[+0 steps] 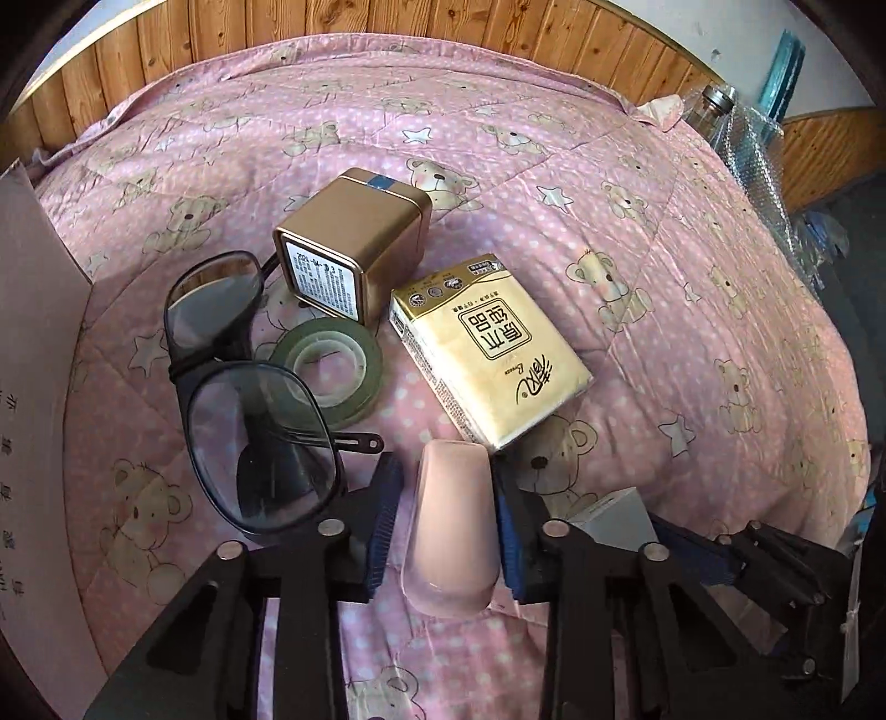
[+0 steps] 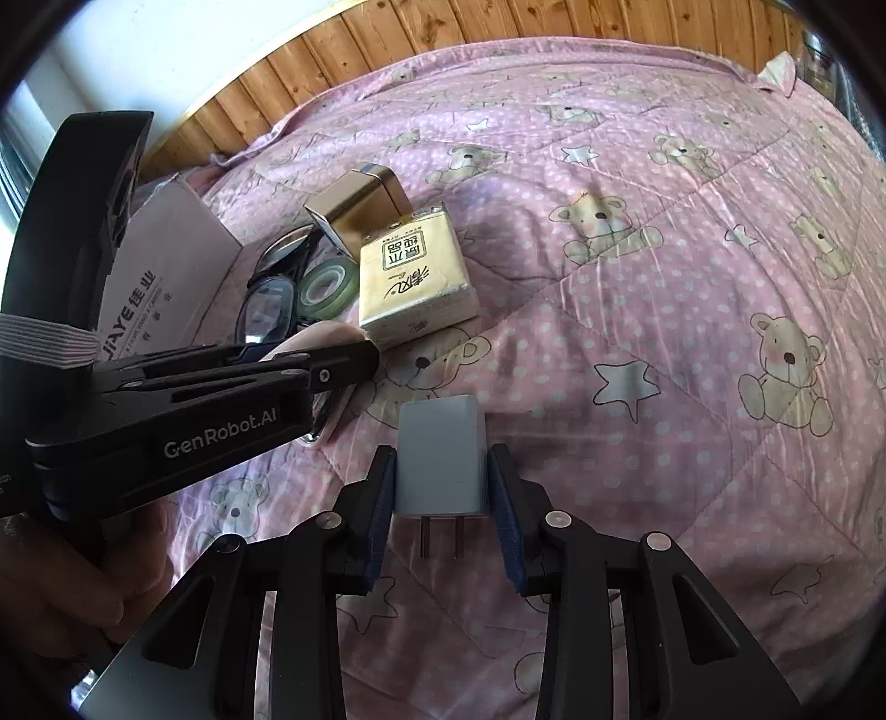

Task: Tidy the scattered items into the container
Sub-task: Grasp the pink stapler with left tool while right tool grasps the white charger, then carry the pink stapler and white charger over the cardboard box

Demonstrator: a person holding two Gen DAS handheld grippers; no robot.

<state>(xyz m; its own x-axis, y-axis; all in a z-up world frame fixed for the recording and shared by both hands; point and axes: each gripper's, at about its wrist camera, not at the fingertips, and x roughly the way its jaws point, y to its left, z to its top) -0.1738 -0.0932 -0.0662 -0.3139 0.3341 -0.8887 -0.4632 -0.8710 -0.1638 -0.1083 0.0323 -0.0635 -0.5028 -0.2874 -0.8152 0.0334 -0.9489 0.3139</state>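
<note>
1. The left gripper (image 1: 446,526) has its two blue-padded jaws closed against the sides of a small pink case (image 1: 449,531), smooth and rounded. It is held lengthwise between the pads, probably so it cannot roll out.
2. The right gripper (image 2: 443,487) clamps a grey plug adapter (image 2: 441,459) by its flat sides, with the two metal prongs pointing back toward the camera. Flat faces likely give the pads the surest hold.
3. Both items sit low over a pink quilt (image 1: 664,249) printed with bears and stars; whether they touch it cannot be told.
4. Just beyond the pink case lie four loose items clustered together: black-framed glasses (image 1: 243,387), a roll of green tape (image 1: 332,371) partly under them, a gold tin (image 1: 349,249) on its side, and a yellow tissue pack (image 1: 487,349).
5. A white cardboard box (image 2: 166,277) stands at the left edge beside the glasses. It is likely the container, though its opening is not visible.
6. Wooden panelling (image 1: 387,22) runs behind the bed.
</note>
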